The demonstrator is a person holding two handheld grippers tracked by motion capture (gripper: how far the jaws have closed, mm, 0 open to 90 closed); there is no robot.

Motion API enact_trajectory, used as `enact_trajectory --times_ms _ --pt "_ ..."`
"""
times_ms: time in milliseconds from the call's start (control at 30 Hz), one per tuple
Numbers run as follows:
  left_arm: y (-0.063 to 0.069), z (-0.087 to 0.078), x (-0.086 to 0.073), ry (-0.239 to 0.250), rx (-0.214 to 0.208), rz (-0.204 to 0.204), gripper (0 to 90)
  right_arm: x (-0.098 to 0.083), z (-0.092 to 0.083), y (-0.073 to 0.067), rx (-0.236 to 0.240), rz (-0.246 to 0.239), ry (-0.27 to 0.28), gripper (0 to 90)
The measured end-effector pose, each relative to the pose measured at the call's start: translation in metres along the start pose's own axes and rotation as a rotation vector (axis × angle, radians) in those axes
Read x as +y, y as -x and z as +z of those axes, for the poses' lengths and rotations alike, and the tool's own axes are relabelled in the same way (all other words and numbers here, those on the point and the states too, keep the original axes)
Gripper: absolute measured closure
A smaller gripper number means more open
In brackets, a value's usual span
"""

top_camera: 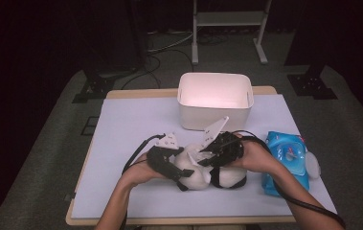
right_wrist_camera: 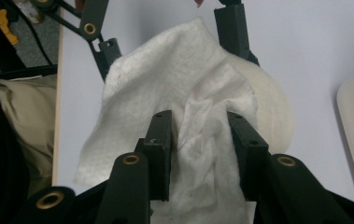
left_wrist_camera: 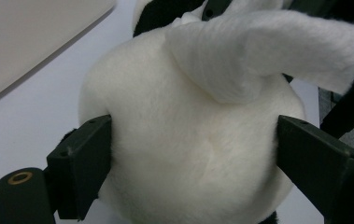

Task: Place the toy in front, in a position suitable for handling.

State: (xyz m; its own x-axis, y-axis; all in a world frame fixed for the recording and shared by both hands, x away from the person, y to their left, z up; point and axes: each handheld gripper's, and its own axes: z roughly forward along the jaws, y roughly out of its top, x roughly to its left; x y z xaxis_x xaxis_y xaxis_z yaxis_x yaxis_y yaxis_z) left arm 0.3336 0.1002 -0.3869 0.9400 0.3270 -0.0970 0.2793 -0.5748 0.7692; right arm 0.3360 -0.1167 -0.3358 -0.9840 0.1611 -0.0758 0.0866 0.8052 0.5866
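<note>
A white plush toy (top_camera: 196,176) with black parts lies on the pale mat near the table's front edge. My left gripper (top_camera: 183,179) is shut on its round white body (left_wrist_camera: 188,154), one jaw pressing into each side. A white wipe (right_wrist_camera: 165,84) is draped over the top of the toy (right_wrist_camera: 273,112), and its edge hangs at the upper right in the left gripper view (left_wrist_camera: 258,51). My right gripper (right_wrist_camera: 200,126) comes down over the toy (top_camera: 210,160), jaws apart, with a crumpled fold of the wipe lying loosely between them. The left gripper's jaws (right_wrist_camera: 167,37) stand beyond the wipe.
A white rectangular bin (top_camera: 215,76) stands open at the back middle of the mat (top_camera: 131,124). A blue pack of wet wipes (top_camera: 287,158) lies to the right of my right hand. Dark floor, cables and a metal stand lie beyond the table.
</note>
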Motion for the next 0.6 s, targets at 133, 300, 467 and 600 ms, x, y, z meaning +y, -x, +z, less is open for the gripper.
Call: enact_trajectory --times_ms 133,300,467,600 --pt "0.000 0.000 0.000 0.003 0.003 -0.005 12.6 -0.001 -0.001 0.001 -0.024 0.025 0.009 83.7" --pt "0.000 -0.001 0.000 -0.003 0.006 0.000 11.6 -0.007 -0.012 0.002 -0.028 0.029 -0.011 84.3" --pt "0.000 0.000 -0.001 -0.002 0.006 -0.001 11.2 -0.023 -0.027 0.001 -0.037 0.051 -0.017 84.2" --pt "-0.001 0.000 -0.001 -0.001 0.007 -0.008 10.1 -0.039 -0.043 0.001 -0.054 0.082 -0.004 84.2"
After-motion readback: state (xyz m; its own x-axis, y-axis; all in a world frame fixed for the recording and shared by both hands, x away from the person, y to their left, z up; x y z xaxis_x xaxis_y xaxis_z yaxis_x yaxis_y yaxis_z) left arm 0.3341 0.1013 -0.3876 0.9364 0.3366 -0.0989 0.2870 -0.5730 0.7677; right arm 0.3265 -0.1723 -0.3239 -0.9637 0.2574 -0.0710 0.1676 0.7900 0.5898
